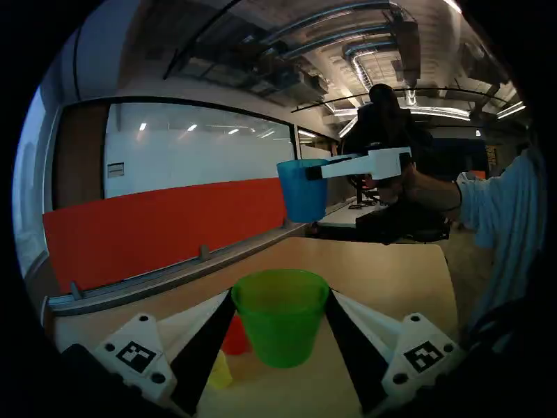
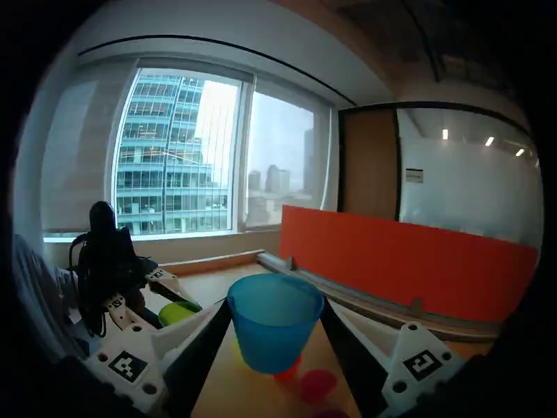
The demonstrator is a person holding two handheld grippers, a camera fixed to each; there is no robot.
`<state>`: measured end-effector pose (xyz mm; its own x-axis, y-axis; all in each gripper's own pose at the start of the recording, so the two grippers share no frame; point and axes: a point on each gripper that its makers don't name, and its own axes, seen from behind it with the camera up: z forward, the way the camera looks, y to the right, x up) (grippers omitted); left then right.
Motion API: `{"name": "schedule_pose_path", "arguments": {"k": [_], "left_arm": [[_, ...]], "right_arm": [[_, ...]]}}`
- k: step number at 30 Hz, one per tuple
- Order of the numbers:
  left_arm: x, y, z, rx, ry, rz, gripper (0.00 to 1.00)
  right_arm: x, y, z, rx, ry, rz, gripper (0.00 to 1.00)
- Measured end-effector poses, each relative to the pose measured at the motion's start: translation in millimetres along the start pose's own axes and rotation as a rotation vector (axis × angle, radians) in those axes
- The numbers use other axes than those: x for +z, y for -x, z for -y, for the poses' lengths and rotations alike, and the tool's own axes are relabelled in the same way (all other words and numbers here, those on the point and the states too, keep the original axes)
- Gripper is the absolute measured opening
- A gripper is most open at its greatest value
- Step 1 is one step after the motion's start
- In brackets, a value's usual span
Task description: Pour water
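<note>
The left hand-held gripper pinched an upright translucent green plastic cup over the wooden worktop. The right hand-held gripper pinched an upright blue plastic cup, higher and well apart. With both cups grasped and neither tilted, the pour itself seemed not yet begun.
</note>
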<state>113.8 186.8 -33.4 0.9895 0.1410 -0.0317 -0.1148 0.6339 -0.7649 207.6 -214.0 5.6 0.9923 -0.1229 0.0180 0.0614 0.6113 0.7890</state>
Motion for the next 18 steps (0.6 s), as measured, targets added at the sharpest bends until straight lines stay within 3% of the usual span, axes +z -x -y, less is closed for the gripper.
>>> {"name": "schedule_pose_path", "arguments": {"k": [9,18], "left_arm": [[3.4,2,-1.5,0.002,0.006,0.012,0.88],[6.4,9,-3.0,0.005,0.020,0.044,0.88]], "right_arm": [[-3.3,13,-2,0.008,-0.005,0.004,0.93],[-6.9,44,0,0.001,-0.016,0.049,0.93]]}}
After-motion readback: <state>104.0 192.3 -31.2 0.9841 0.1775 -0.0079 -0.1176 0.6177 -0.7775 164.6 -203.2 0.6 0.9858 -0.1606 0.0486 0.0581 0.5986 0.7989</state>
